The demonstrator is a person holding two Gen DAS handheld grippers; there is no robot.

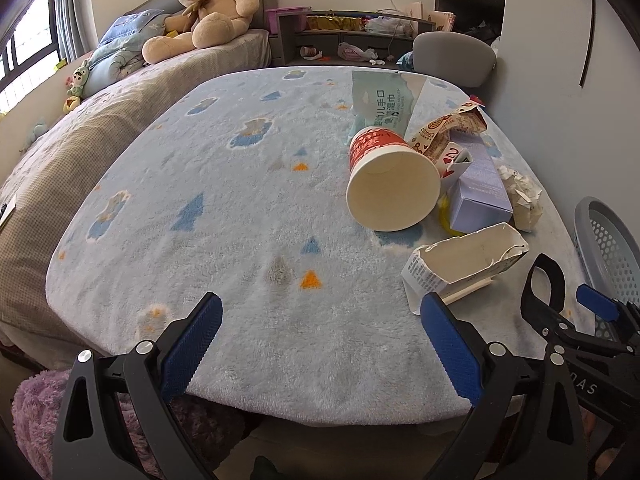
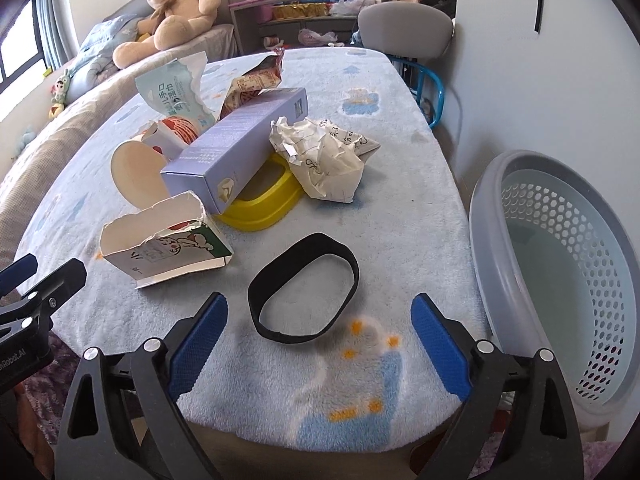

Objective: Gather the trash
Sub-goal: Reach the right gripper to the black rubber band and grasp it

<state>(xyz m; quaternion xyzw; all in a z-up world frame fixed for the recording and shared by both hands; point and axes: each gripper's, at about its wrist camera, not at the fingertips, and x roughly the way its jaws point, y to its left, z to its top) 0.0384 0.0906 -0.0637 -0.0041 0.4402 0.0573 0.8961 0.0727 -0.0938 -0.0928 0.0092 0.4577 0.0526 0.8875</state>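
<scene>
- Right gripper [image 2: 319, 344]: jaws spread wide, nothing between the blue pads, poised over the near edge of the blanket-covered table [image 2: 400, 208].
- Left gripper [image 1: 321, 344]: jaws likewise spread, empty, poised over the near table edge, to the left of the trash pile.
- Black band [image 2: 303, 287]: lying flat on the blanket just beyond the right gripper's fingertips, nearest to the near table edge, clear of both pads.
- Torn carton [image 2: 164, 246]: on its side, open end up, left of the black band and just in front of the purple box.
- Purple box [image 2: 236, 148]: lying aslant behind the torn carton, its near end resting on the yellow lid [image 2: 260, 208].
- Paper cup [image 1: 390, 184]: tipped on its side, open mouth toward the left wrist camera, touching the purple box on its left.
- Crumpled paper [image 2: 324, 156]: just right of the purple box, overlapping the far rim of the yellow lid.
- Wet-wipe packet [image 2: 172, 94] and snack wrapper [image 2: 252, 80]: standing behind the paper cup and purple box, farthest items of the pile.
- Grey basket [image 2: 560, 280]: off the right table edge, beside the black band, tilted with its opening toward the table, interior bare.
- Grey chair [image 2: 404, 26]: at the far table end.
- Teddy bear [image 2: 172, 4]: on the bed beyond the table, far left.
</scene>
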